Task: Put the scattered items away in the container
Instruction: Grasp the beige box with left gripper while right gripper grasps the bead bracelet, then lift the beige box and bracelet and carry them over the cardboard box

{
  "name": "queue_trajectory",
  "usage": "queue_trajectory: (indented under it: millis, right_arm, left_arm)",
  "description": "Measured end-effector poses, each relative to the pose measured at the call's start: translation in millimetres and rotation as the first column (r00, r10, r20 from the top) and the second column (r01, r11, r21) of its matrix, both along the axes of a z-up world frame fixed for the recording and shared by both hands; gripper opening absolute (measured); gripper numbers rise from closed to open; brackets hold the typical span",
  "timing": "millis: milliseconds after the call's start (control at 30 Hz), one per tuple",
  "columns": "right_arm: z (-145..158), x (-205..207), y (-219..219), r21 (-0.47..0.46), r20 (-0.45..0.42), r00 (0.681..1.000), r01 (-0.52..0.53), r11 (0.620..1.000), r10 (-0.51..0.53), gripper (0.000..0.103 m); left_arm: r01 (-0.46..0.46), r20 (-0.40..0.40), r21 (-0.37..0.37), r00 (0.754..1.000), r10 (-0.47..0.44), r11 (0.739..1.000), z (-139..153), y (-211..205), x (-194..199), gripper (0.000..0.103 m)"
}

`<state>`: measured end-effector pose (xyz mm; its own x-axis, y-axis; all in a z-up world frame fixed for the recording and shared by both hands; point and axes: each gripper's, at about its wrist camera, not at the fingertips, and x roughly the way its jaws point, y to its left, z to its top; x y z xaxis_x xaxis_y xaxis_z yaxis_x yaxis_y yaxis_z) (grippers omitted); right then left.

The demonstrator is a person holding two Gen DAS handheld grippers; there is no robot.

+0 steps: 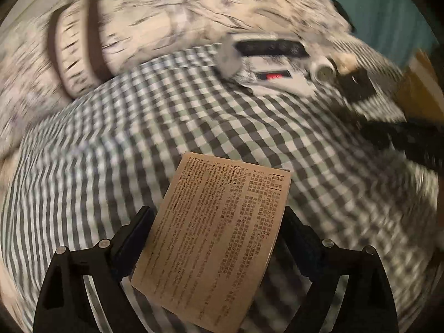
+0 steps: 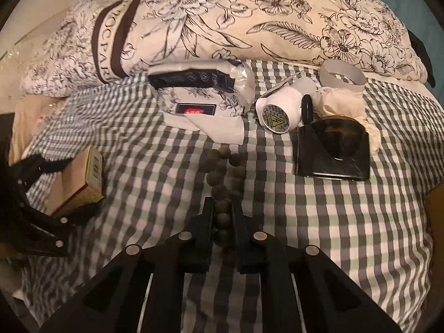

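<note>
Right gripper point(image 2: 222, 216) low over the bed, jaws clenched on a string of dark beads point(image 2: 224, 172) lying on the checked sheet point(image 2: 319, 222). Left gripper point(image 1: 216, 238) with jaws wide around a brown box point(image 1: 219, 238); pressing or not, hard to tell. Tissue pack point(image 2: 199, 94), white plug point(image 2: 280, 108) near the flowered pillow point(image 2: 249, 16).

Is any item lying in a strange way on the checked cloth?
Yes. The white plug lies tipped on its side, its round label facing the camera. The tissue pack looks crumpled and torn open.
</note>
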<state>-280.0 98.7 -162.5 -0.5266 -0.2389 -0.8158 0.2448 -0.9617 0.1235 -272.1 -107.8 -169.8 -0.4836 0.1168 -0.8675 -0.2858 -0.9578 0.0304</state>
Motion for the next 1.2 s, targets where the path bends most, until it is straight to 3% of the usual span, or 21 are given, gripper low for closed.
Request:
queue_trajectory:
  millis: [133,233,333,433,733,1200]
  right_arm:
    - [15.5,20.4,4.7,-0.016,-0.024,1.000,-0.005,1.000,0.004,0.011]
    - [31.3,39.4,9.9,-0.023,-0.043,0.999,-0.012,1.000,0.011,0.011]
    - [46.8,59.9,18.7,-0.049,-0.058,0.998,-0.018,0.999,0.015,0.011]
    - [62.7,80.9,27.6,-0.059,-0.073,0.997,-0.020,0.998,0.016,0.011]
    - [104.7,142.2,51.6,-0.088,-0.137,0.990,-0.028,0.996,0.015,0.011]
    - [163.6,213.3,95.3,-0.094,-0.236,0.972,-0.004,0.996,-0.018,0.011]
  left_arm:
    - [-0.140,-0.021,-0.031,0.990,0.139,0.990,13.1,11.2,29.5,0.089]
    - [-0.258,-0.063,-0.014,0.964,0.257,0.966,32.1,17.9,57.5,0.087]
    - [-0.321,-0.088,0.065,0.941,0.325,0.945,54.1,23.4,85.0,0.085]
    - [-0.355,-0.100,0.094,0.926,0.363,0.930,69.2,31.3,99.1,0.085]
    - [-0.297,-0.157,0.116,0.937,0.313,0.948,116.7,69.0,146.2,0.085]
    - [-0.212,-0.212,0.161,0.947,0.244,0.964,159.8,120.5,184.4,0.085]
